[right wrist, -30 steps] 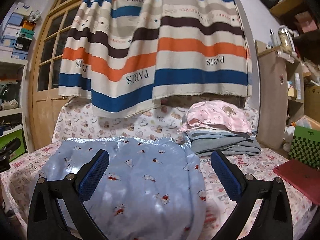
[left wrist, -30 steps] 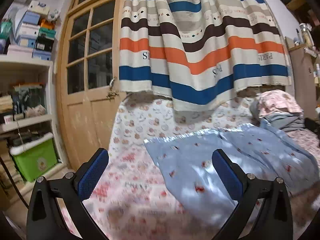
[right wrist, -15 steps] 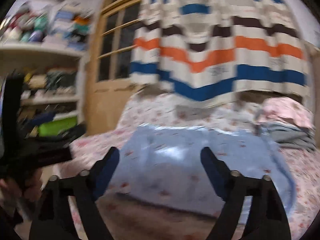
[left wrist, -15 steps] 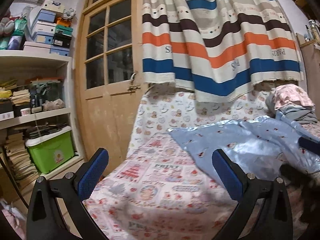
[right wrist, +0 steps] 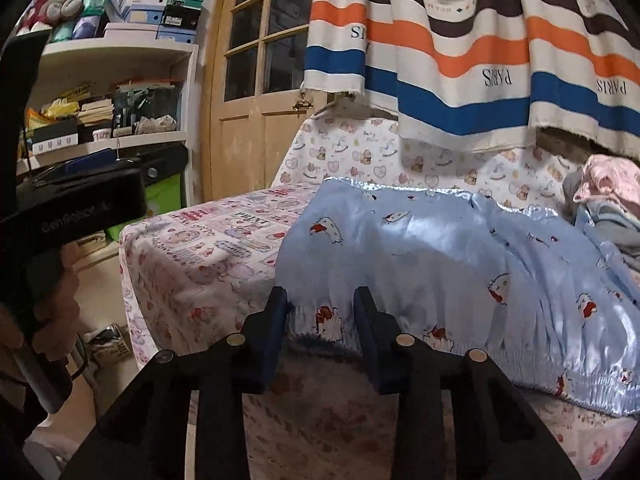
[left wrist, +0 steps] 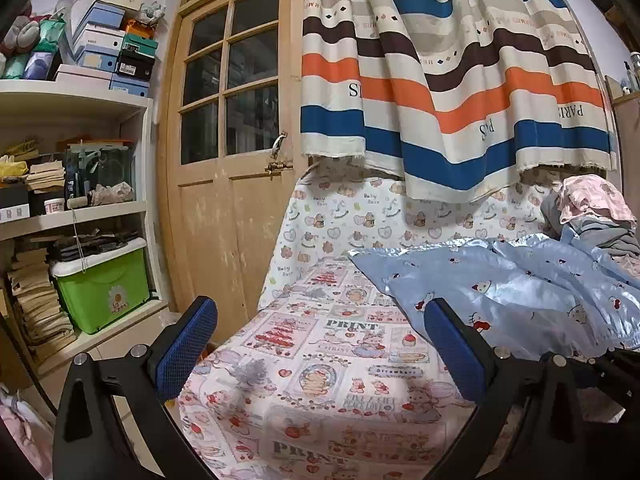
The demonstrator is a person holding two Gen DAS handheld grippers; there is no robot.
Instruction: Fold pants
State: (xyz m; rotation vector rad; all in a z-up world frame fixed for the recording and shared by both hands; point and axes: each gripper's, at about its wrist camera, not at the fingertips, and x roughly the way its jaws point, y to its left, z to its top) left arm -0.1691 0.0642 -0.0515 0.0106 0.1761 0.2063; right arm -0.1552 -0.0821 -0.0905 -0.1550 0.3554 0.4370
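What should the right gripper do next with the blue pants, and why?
Probably finish closing on the waistband. The right gripper has its jaws around the elastic edge of the pants, and they have just been closing, but a gap shows beside the cloth. The left gripper is wide open over the bedsheet, off the pants.

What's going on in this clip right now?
A person holding a gripper in each hand is starting on shiny light-blue cartoon-print satin pants lying on a bed with a pink patterned sheet. The right gripper is at the elastic waistband; its jaws have just been closing with the gathered edge between them, though a firm pinch isn't clear. The left gripper hovers wide open over bare sheet beside the pants, holding nothing.
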